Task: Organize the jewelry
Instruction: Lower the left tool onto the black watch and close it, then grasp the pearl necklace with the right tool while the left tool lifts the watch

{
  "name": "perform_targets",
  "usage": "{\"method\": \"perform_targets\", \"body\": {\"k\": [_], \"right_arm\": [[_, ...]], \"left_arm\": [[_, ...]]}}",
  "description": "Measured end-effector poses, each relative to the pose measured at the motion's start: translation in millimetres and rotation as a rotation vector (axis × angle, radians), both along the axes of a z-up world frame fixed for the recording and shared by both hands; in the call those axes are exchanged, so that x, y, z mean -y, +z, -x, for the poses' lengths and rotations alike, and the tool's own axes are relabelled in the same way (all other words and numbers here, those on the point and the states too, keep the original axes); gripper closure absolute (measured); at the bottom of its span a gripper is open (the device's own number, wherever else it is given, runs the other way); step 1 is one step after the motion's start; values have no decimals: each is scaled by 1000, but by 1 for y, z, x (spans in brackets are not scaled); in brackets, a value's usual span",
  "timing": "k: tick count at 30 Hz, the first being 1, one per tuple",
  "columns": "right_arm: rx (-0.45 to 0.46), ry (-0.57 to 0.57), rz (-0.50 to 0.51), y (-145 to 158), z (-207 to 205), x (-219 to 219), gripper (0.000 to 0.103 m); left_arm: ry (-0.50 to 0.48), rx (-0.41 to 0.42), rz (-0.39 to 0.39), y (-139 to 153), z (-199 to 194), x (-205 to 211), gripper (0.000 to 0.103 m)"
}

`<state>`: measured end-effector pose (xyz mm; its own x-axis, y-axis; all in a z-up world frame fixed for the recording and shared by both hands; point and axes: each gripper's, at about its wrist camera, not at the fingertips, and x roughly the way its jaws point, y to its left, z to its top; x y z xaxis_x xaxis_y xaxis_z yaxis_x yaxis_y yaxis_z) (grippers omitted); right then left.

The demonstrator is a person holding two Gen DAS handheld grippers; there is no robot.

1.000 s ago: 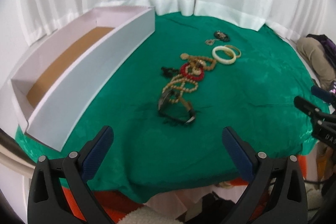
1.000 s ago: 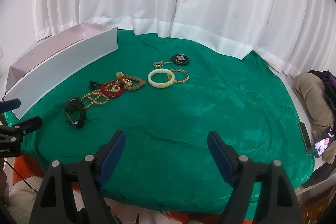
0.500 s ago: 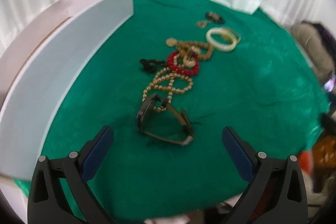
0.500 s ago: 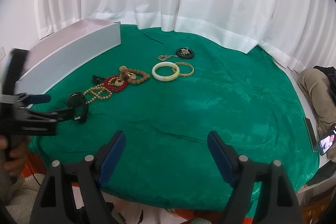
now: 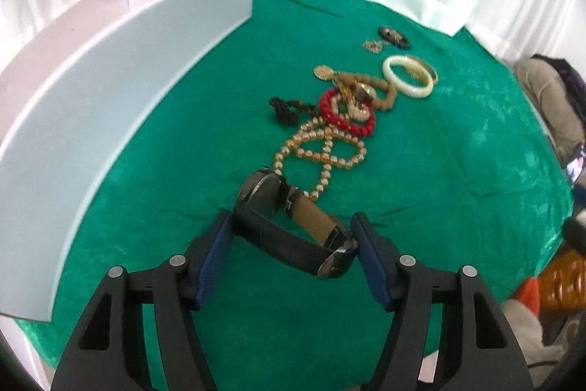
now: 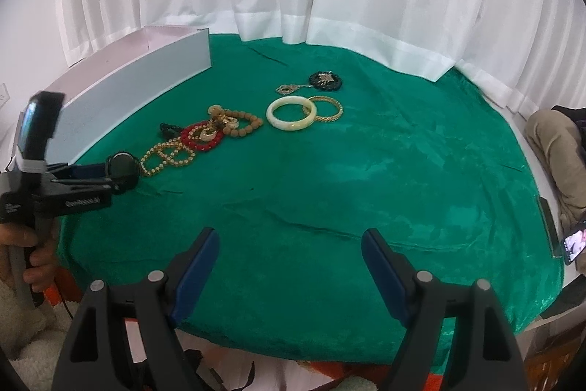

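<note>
White curtains behind, green velvet cloth (image 6: 366, 193) over the table. Landmark: the wristwatch (image 5: 293, 226), nearest piece in a line of jewelry, lying on its side, just short of the gold bead necklace (image 5: 322, 152). Left gripper (image 5: 293, 244) closing around the watch strap, pads at either end of the loop, likely to carry it to the white box (image 5: 110, 90) beside it. Right gripper (image 6: 289, 262) spread wide, empty, well apart from the watch.

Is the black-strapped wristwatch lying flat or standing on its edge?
On edge: the black-strapped wristwatch rests on the green cloth with its strap loop upright.
</note>
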<state>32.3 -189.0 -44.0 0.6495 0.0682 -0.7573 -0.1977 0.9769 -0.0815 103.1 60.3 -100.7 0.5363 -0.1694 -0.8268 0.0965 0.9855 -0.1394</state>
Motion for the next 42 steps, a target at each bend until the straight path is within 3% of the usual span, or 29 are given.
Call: {"method": "perform_targets", "body": {"k": [7,14,16,18,20,24,26,27,29,31,33,36,42], "right_arm": [[-92,104,-155,-13,-34,-12,21],[-169,369,-256,-35,-84,-79,22],[-178,423,-242,-44,-99,-104,24],[-199,472,-223,-55,-113,-127,41],[-229,495,-215,-68,-126,-145,48],[-257,482,-142,-90,-140,-168,48],[-226,489,-105,-89,-136,-175,49],[-217,489,-87,-88,-134,-176,67],[-234,492,-54,-87,-131,-175,93],[-277,489,-81,-83,-127,-166,94],[-301,484,-109,-76,-119,-154,95],[-304,463,-189,-54,-111,-131,95],[-273,410,-297,-13,-109,-91,95]], "left_arm": [[23,20,12,-1,5,-14,36],[23,11,27,-8,15,-22,36],[28,-2,41,-11,18,-26,36],[32,-10,52,-14,20,-29,35],[36,-15,56,-16,21,-31,34],[46,-8,46,-18,20,-32,33],[51,-12,49,-21,18,-35,32],[55,-17,56,-22,17,-37,32],[57,-24,67,-25,16,-39,31],[54,-24,73,-26,16,-40,31],[44,-24,83,-25,17,-40,44],[52,-14,84,-21,18,-41,53],[69,-5,118,-13,18,-48,56]]}}
